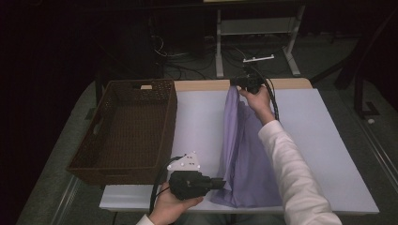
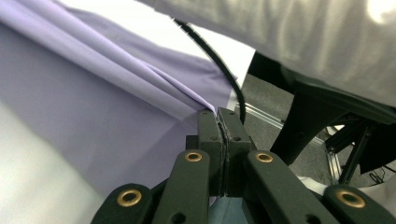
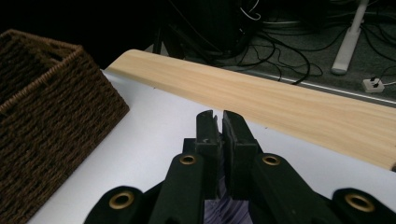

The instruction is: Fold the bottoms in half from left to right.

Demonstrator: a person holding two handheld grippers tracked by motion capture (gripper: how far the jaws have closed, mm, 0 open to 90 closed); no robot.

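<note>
High view: cloth [image 1: 244, 154] stretched between grippers.
Left gripper [image 1: 220, 183]: clenched on cloth.
Right gripper [image 1: 234, 82]: clenched on cloth.
Tip: keep tension even.

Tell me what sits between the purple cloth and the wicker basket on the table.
Nothing visible does. The purple cloth, pinched by the left tool and right tool, hangs beside the wicker basket, with bare white table between them.

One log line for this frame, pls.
left tool: shut on purple cloth, near edge | right tool: shut on cloth, far edge | cloth: stretched along table | basket: empty, left of cloth
</note>
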